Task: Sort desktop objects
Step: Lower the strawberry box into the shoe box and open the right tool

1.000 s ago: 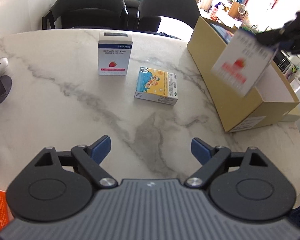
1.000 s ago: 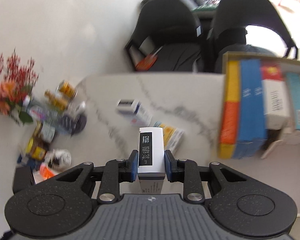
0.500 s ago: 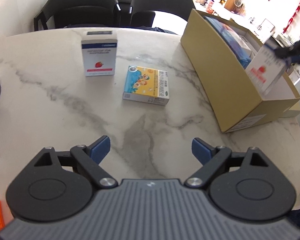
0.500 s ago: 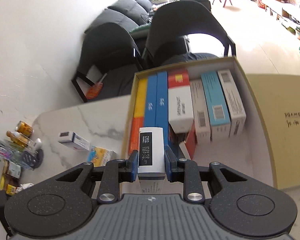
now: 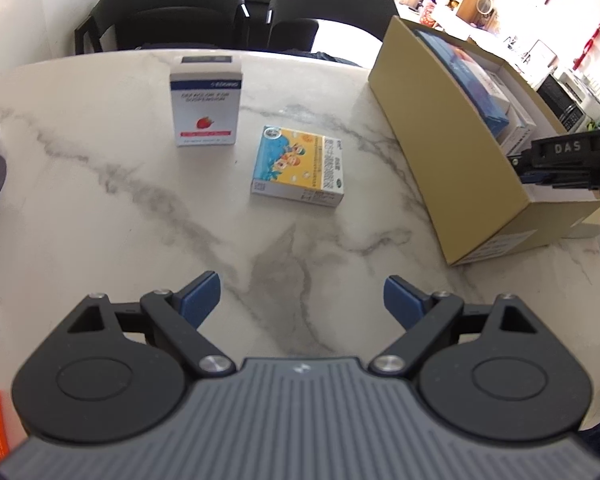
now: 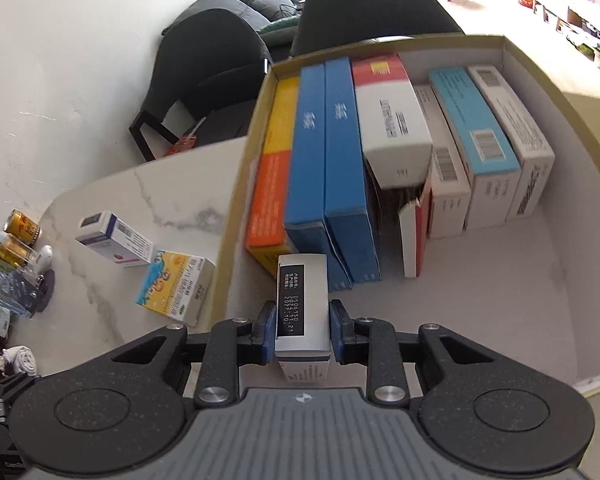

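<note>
The right gripper point(image 6: 302, 334) is clamped on a small white carton point(image 6: 302, 304), its blue pads pressing both narrow sides, and holds it over the near left part of the open cardboard box point(image 6: 580, 128), just in front of the row of packages point(image 6: 342, 148) standing on edge inside. The risk I see is the carton catching on the near ends of the orange and blue packages as it goes in, or being let go while tilted so it topples flat instead of standing in line; one tall white package in the row already leans loosely and could be knocked over. The held carton is a slim white box with a black label of printed dates on top. The left gripper point(image 5: 300, 300) hangs wide apart and empty above the marble table point(image 5: 100, 220), where a strawberry-marked box point(image 5: 206, 110) stands upright and a yellow cartoon box point(image 5: 300, 166) lies flat to its right, both unsorted.
</note>
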`<state>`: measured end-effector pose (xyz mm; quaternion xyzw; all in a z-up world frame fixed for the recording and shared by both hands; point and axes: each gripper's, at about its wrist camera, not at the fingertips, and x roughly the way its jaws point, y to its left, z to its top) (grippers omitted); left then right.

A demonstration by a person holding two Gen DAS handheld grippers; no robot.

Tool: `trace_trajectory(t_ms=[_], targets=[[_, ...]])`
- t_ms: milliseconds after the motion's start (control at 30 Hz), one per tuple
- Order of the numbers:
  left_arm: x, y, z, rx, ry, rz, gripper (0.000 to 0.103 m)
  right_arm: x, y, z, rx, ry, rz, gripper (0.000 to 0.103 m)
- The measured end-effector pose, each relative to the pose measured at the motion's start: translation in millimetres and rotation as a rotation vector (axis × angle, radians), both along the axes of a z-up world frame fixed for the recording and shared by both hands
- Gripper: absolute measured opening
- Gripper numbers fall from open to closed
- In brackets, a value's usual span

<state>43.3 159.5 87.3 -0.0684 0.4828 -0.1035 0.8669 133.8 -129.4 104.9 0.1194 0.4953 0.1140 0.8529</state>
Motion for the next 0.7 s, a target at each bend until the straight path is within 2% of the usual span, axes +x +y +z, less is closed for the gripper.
trace_trajectory(t_ms=[100,133,200,467,700], targets=[[-0.9,1.4,-1.8,-0.004,0.005,0.008,0.09,1.2,-3.6,-1.8,0.047,0.013,-0.023,0.033],[-0.8,1.4,-2.4,-0.005,0.007,0.009,0.09,3.1,-5.2,-2.6,0.081,0.034,-0.026,0.036],[-0.5,0.6,-2.9,-0.005,0.007,0.008,0.09,5.3,-7.7,-2.4,0.131,0.063,-0.042,0.037],[3.0,-2.4,-3.1,-0.002,0.006,0.002,0.09,7.7,-19.0,5.5,0.211,0.075,-0.081,0.041],[9.8,-2.5,-3.3,0.004,0.003,0.005,0.092,7.2,-34.2,12.6,0.237,0.067,-0.126,0.043]])
